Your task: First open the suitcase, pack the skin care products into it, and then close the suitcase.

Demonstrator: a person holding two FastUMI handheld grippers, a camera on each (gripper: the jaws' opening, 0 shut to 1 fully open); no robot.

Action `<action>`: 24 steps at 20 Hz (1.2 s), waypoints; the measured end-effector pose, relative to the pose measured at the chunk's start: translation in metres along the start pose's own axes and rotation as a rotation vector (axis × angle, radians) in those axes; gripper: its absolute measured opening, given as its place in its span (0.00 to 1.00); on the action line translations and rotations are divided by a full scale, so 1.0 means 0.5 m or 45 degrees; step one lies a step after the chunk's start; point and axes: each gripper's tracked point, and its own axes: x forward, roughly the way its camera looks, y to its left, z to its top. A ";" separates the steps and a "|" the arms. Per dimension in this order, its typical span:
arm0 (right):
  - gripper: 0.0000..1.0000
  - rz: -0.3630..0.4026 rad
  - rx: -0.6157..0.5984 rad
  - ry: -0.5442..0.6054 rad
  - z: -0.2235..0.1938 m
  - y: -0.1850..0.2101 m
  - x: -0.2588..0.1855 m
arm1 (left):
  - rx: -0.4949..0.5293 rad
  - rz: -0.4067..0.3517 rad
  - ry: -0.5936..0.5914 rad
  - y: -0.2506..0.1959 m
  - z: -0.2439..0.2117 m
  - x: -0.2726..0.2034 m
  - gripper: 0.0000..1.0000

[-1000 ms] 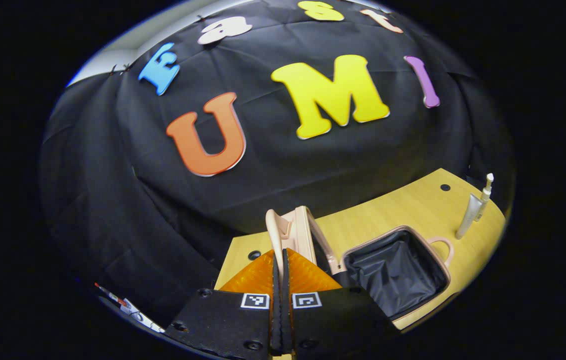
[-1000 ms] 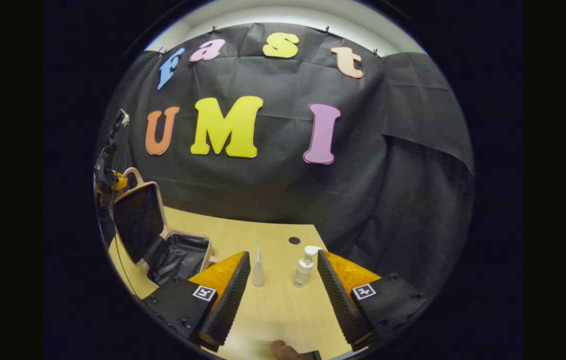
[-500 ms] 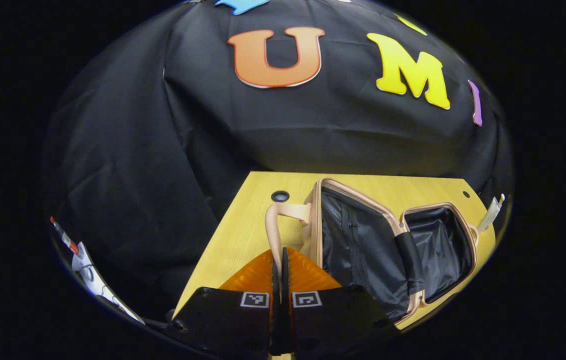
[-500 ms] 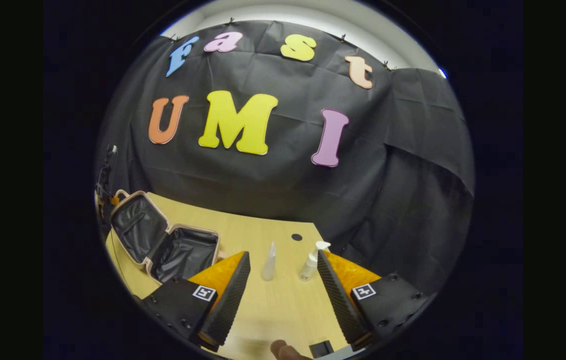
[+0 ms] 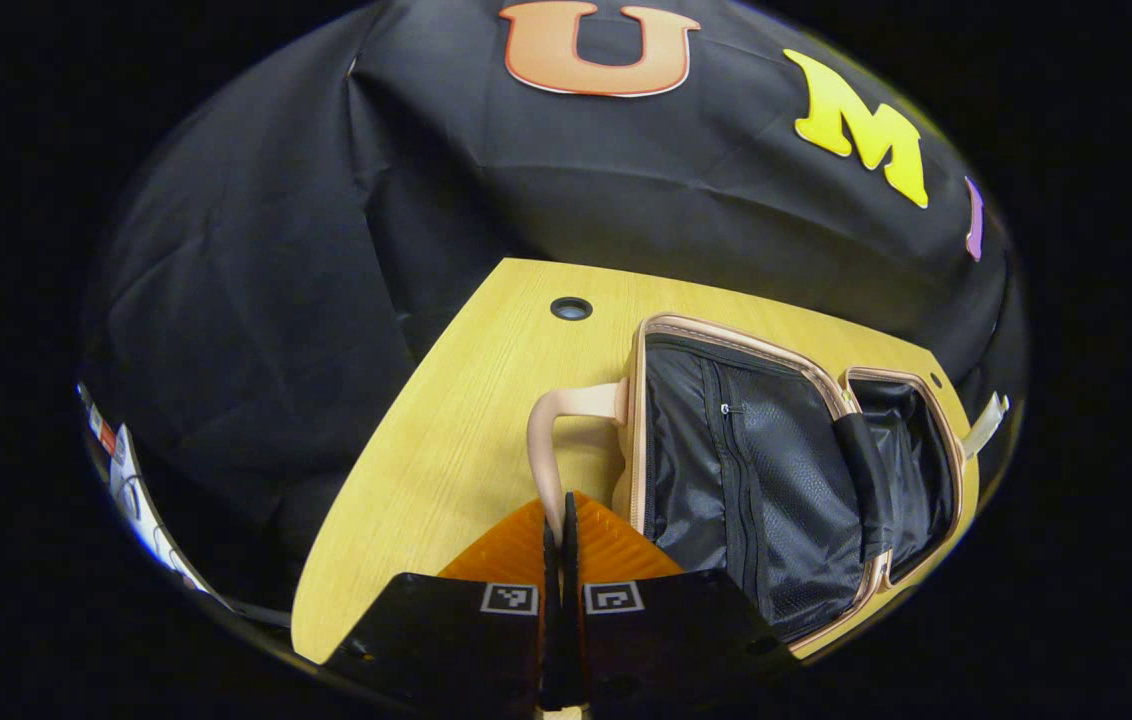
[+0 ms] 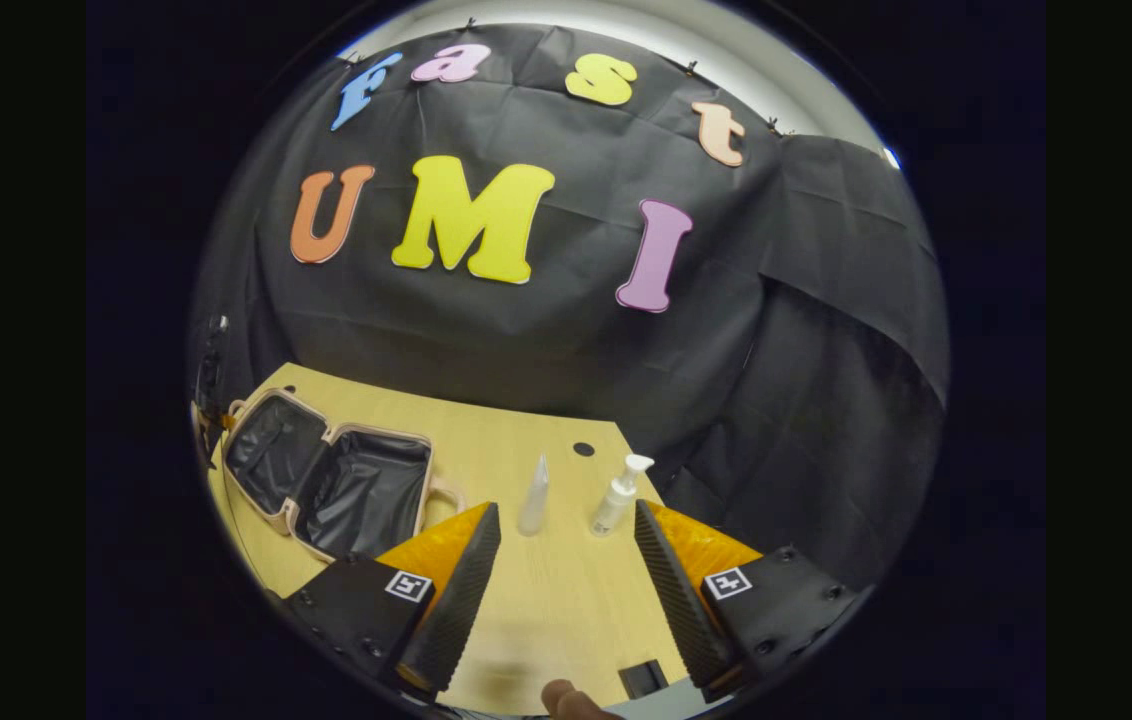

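Left gripper (image 5: 558, 520): fingers pinching the lid's handle (image 5: 548, 450).
Suitcase (image 6: 331, 485): lying open on the surface (image 6: 546, 590).
Right gripper (image 6: 558, 580): fingers spread, empty.
Bottles (image 6: 616, 495): standing beside the suitcase.
Risk: handle slipping, lid dropping hard.

Left gripper view looks closely down at the open suitcase (image 5: 756, 470); right gripper view shares it from farther off.

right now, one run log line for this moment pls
step: opening suitcase | lid: laid open | left gripper: shut on handle | right gripper: open, facing tube and pump bottle | packed: none
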 end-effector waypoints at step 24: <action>0.80 0.194 -0.100 -0.090 -0.031 -0.089 0.091 | 0.048 0.062 -0.138 -0.192 0.032 -0.180 0.92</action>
